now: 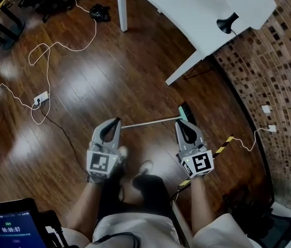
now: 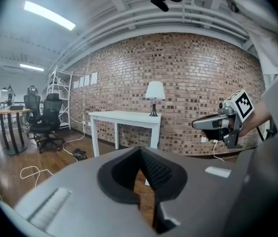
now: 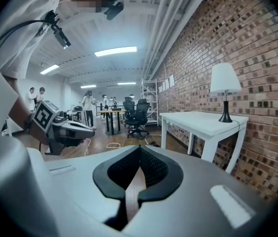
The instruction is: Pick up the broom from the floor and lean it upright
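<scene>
The broom lies flat on the wooden floor in the head view. Its thin metal handle [image 1: 150, 122] runs left to right and its greenish brush head [image 1: 188, 112] is at the right end, near the table leg. My left gripper [image 1: 117, 121] hovers over the handle's left end, shut and holding nothing. My right gripper [image 1: 178, 123] hovers over the handle close to the brush head, also shut and empty. In the left gripper view the left gripper [image 2: 139, 150] has its tips together and the right gripper [image 2: 198, 124] shows beside it. The right gripper view shows the right gripper [image 3: 140, 149] the same way, with only floor behind it.
A white table [image 1: 187, 9] with a lamp [image 1: 248, 4] stands against the brick wall [image 1: 279, 87] ahead and to the right. White cables [image 1: 47, 61] and a power strip [image 1: 41, 98] lie on the floor at left. A yellow-and-black striped bar [image 1: 223, 148] lies by my right arm.
</scene>
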A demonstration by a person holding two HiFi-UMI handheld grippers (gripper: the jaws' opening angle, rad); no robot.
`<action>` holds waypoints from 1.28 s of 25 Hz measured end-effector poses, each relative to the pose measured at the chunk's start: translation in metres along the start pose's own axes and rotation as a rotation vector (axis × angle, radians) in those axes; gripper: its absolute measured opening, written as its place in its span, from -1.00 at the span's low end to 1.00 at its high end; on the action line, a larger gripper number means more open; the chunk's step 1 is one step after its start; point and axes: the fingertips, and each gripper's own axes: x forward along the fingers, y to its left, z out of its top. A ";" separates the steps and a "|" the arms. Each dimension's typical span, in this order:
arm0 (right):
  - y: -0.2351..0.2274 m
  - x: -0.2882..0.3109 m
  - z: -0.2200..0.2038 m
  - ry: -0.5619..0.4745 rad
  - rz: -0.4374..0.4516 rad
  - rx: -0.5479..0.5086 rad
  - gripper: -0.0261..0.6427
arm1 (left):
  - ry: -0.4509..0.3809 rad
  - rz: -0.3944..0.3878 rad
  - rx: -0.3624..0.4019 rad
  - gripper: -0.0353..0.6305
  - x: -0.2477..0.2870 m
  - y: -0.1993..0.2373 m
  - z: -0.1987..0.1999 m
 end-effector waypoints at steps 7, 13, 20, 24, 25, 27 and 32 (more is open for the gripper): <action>0.017 0.049 -0.107 0.091 0.083 0.020 -0.88 | 0.049 0.033 -0.061 -0.89 0.023 0.014 -0.093; 0.024 0.083 -0.190 0.105 0.102 0.027 -0.88 | 0.094 0.087 -0.106 -0.89 0.039 0.026 -0.187; 0.031 0.110 -0.293 0.162 0.165 0.015 -0.88 | 0.128 0.147 -0.138 -0.89 0.056 0.036 -0.300; 0.040 0.131 -0.352 0.204 0.248 -0.039 -0.88 | 0.148 0.163 -0.178 -0.89 0.066 0.034 -0.366; 0.042 0.138 -0.368 0.210 0.267 -0.053 -0.88 | 0.153 0.169 -0.185 -0.89 0.068 0.034 -0.383; 0.048 0.155 -0.402 0.223 0.299 -0.079 -0.88 | 0.162 0.180 -0.192 -0.89 0.072 0.038 -0.419; 0.062 0.191 -0.489 0.270 0.388 -0.160 -0.88 | 0.184 0.216 -0.191 -0.89 0.082 0.050 -0.501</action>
